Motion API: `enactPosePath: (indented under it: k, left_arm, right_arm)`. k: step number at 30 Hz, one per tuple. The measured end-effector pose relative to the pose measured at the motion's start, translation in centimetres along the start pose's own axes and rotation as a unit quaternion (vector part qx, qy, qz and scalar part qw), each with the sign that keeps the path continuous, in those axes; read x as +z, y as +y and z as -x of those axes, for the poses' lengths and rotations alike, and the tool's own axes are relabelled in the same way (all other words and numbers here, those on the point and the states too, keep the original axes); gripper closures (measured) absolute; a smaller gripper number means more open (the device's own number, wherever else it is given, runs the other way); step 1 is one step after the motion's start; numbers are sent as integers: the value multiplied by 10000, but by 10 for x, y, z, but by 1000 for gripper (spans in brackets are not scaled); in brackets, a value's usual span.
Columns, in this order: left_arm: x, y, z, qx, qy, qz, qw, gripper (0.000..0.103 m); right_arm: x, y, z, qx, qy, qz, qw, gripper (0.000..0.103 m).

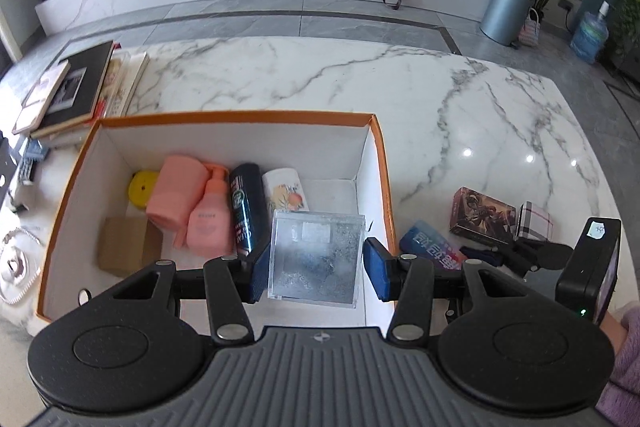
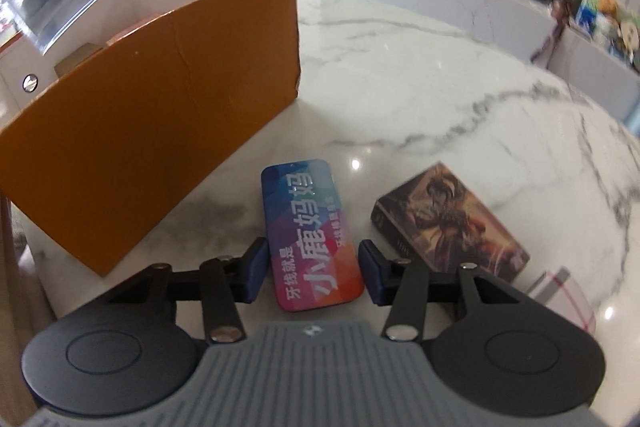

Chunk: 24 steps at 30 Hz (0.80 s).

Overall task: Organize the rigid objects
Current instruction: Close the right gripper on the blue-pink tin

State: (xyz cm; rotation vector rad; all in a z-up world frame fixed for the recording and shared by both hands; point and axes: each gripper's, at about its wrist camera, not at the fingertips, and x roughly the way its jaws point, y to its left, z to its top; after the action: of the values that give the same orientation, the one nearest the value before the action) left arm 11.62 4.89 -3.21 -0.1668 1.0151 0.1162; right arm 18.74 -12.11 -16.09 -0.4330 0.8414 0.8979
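Note:
My left gripper (image 1: 316,261) is shut on a clear plastic box (image 1: 316,255) and holds it above the orange storage box (image 1: 236,117). Inside lie a pink cup (image 1: 176,195), a pink pump bottle (image 1: 210,223), a dark can (image 1: 248,207), a white printed can (image 1: 285,189), a yellow object (image 1: 140,187) and a brown carton (image 1: 128,245). My right gripper (image 2: 310,275) is open, its blue pads on either side of a colourful flat tin (image 2: 310,235) that lies on the marble table, with gaps on both sides. A brown picture box (image 2: 448,223) lies to its right.
The orange box's outer wall (image 2: 160,115) stands left of the right gripper. A plaid box (image 1: 534,221) sits by the picture box (image 1: 480,213). Books (image 1: 76,87) are stacked at the table's far left. The colourful tin (image 1: 430,245) and the right gripper (image 1: 520,251) show in the left wrist view.

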Motion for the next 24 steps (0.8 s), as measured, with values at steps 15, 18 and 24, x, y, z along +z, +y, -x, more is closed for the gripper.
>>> enactPosePath:
  k: [15, 18, 24]
  left_arm:
    - [-22, 14, 3, -326, -40, 349, 9989, 47]
    - [-26, 18, 4, -375, -78, 430, 9983, 47]
    - [-34, 25, 3, -406, -73, 576, 9975, 47]
  right_arm:
    - [-25, -45, 22, 679, 727, -2825, 9541, 55]
    - [-35, -54, 25, 782, 776, -3415, 9334, 55]
    - [-47, -57, 33, 709, 736, -3999, 9108, 55]
